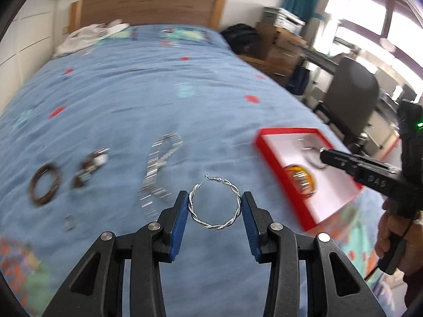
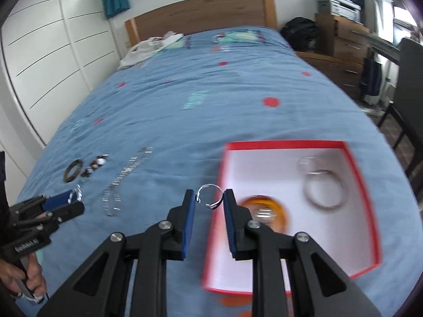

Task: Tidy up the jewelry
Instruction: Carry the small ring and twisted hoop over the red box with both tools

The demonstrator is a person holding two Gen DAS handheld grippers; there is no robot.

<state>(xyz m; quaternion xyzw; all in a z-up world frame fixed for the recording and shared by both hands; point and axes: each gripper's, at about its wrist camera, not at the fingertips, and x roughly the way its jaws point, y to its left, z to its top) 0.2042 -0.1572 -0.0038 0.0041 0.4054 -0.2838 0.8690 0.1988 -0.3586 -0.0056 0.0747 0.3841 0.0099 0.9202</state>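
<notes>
In the left wrist view, my left gripper (image 1: 214, 198) is shut on a twisted silver hoop earring (image 1: 211, 225), both blue pads pressing its sides above the blue bedcover. In the right wrist view, my right gripper (image 2: 209, 196) is shut on a small silver ring (image 2: 208, 186) near the left rim of a red box (image 2: 285, 142) with a white inside. An orange bangle (image 2: 267, 212) and a silver bangle (image 2: 323, 192) lie in that box. On the cover to the left lie a silver chain (image 1: 158, 169), a bead bracelet (image 1: 90, 166) and a brown bangle (image 1: 45, 185).
The bed (image 1: 158, 92) has a wooden headboard (image 1: 148, 8), with white clothing (image 1: 84, 37) near it. A chair (image 1: 354, 92) and a wooden dresser (image 1: 280, 47) stand to the bed's right. White wardrobe doors (image 2: 47, 52) line its left. A hand (image 1: 391, 232) grips the right tool's handle.
</notes>
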